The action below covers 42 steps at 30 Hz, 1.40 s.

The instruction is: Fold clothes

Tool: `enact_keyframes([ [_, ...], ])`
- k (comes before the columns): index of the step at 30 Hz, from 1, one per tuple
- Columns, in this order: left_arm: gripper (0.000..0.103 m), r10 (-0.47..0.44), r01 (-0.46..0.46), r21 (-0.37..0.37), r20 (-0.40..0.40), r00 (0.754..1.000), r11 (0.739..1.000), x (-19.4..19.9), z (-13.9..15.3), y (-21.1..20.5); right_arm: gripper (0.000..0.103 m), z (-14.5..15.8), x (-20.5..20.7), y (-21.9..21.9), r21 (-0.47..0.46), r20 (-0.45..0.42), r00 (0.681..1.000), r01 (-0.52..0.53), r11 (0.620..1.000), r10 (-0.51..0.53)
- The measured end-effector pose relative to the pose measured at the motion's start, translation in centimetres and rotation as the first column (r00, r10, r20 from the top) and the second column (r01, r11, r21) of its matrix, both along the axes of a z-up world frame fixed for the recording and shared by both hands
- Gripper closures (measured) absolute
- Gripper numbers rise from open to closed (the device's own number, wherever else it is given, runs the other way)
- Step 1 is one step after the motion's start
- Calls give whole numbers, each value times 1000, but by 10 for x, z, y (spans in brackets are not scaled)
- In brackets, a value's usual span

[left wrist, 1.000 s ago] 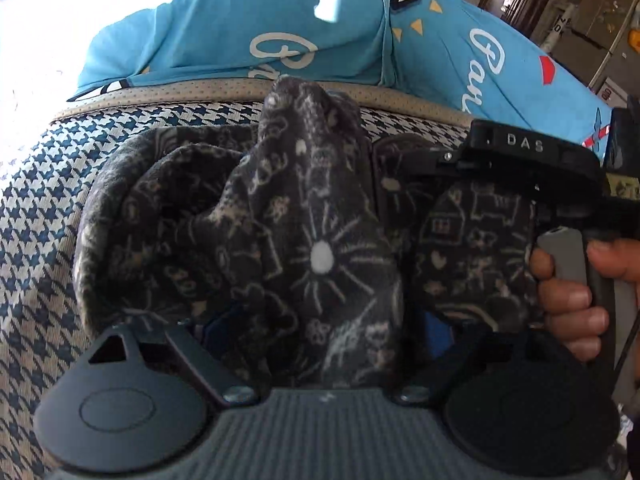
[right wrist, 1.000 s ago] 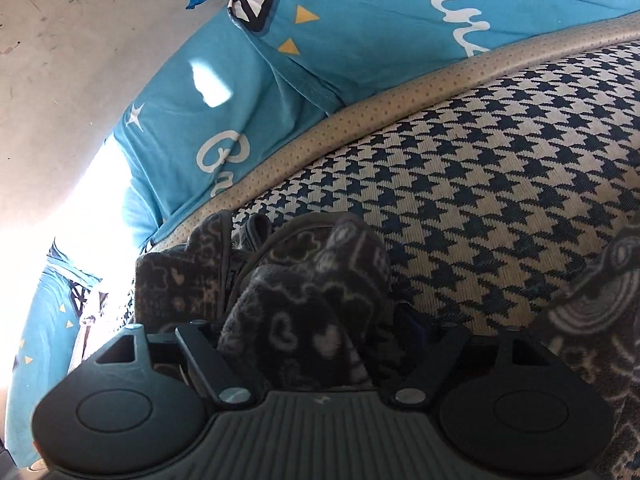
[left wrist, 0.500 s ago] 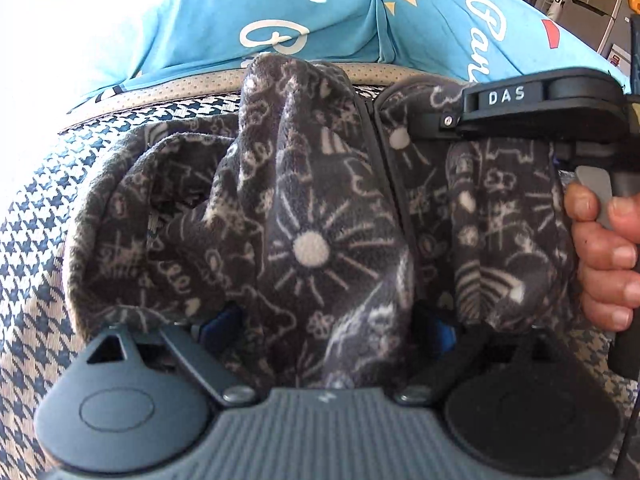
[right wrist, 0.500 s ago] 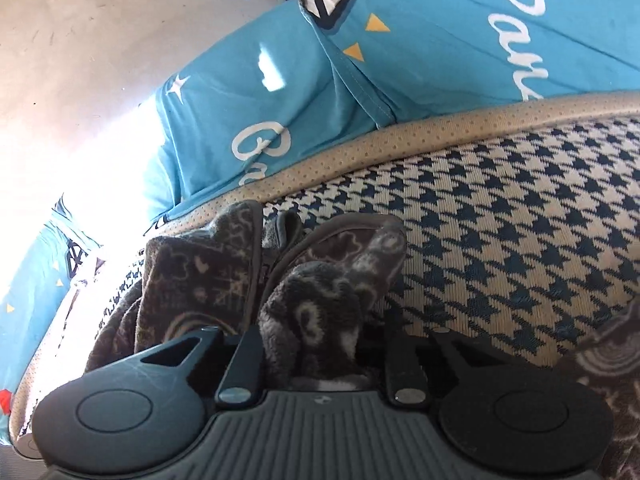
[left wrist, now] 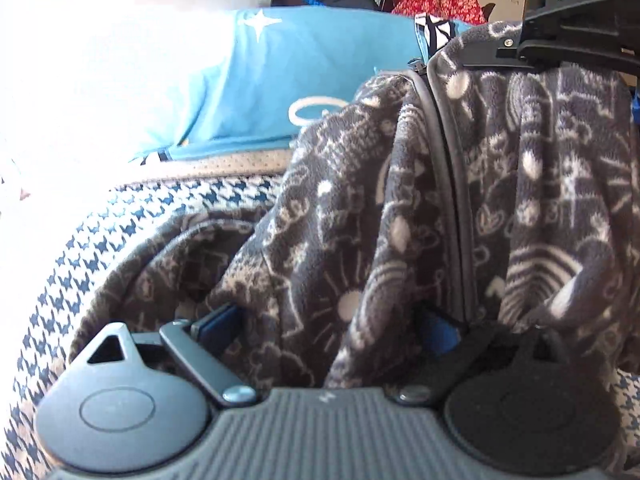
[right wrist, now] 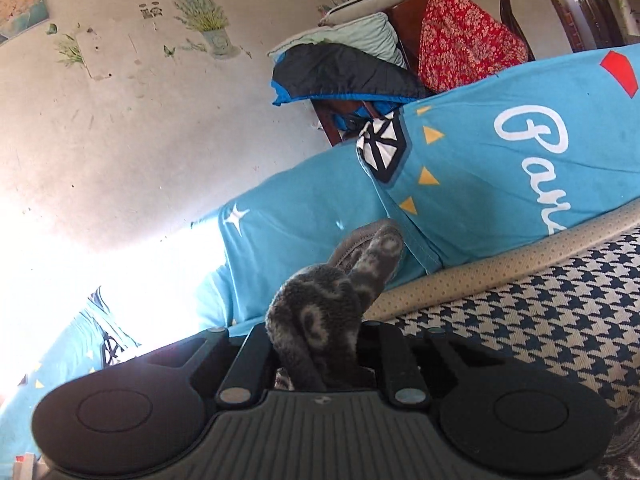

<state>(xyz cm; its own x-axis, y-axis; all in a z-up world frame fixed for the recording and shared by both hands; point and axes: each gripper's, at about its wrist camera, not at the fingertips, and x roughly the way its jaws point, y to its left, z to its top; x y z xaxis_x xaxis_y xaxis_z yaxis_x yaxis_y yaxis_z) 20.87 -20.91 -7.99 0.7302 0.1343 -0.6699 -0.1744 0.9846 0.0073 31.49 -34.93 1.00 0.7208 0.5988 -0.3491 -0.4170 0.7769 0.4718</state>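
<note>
Houndstooth bed cover (left wrist: 132,216) spread below, blue printed pillows (right wrist: 500,168) along its far edge. Dark grey patterned fleece garment (left wrist: 360,240) lifted off the cover, hanging in folds with its zipper (left wrist: 448,184) running down the middle, lower part still resting on the houndstooth. Left gripper (left wrist: 332,324) pinching a thick fold of fleece. Right gripper (right wrist: 320,356) clamped on another bunch, seen high at the left view's upper right.

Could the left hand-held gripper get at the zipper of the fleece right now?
Probably not: the left hand-held gripper is shut on the fleece, so it isn't free, though the zipper hangs exposed just beside it.
</note>
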Motion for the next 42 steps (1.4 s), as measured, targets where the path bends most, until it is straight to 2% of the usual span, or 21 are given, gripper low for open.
enact_keyframes([
  [3,0,27,-30,53,67,997,998,6,5,5,90,13,-1,3,45,49,999,9,999,-12],
  [6,0,69,-75,70,78,995,995,18,4,14,90,23,-1,7,84,91,995,39,996,-47],
  [9,0,89,-90,96,18,996,991,35,-9,14,90,20,3,14,69,94,992,76,995,-83],
  [11,0,76,-68,112,-68,995,991,42,-23,11,82,10,11,20,29,53,993,104,994,-106],
  [12,0,73,-62,110,-101,992,992,43,-29,11,81,5,15,22,2,27,993,115,993,-115],
  [14,0,69,-60,81,-121,990,995,41,-30,12,77,-5,23,26,-74,-34,989,139,988,-142],
  [16,0,55,-52,28,-138,989,998,40,-26,14,75,-13,26,21,-96,-50,984,168,981,-174],
  [17,0,48,-48,4,-142,989,999,38,-23,14,70,-14,26,17,-91,-53,982,178,980,-184],
  [20,0,33,-39,-40,-134,990,998,28,-13,14,63,-13,26,0,-61,-59,975,211,976,-214],
  [23,0,18,-21,-29,-111,994,999,14,-1,8,60,-12,23,-17,-69,-63,965,252,965,-256],
  [31,0,-43,41,-39,-67,997,998,-22,20,-13,59,-8,15,-63,-123,-73,929,352,928,-363],
  [35,0,-107,103,-55,-73,992,993,-47,23,-23,59,-6,7,-87,-184,-62,903,408,894,-425],
  [42,0,-214,202,-103,-114,970,974,-91,15,-42,59,-12,-18,-150,-253,-84,837,507,824,-541],
])
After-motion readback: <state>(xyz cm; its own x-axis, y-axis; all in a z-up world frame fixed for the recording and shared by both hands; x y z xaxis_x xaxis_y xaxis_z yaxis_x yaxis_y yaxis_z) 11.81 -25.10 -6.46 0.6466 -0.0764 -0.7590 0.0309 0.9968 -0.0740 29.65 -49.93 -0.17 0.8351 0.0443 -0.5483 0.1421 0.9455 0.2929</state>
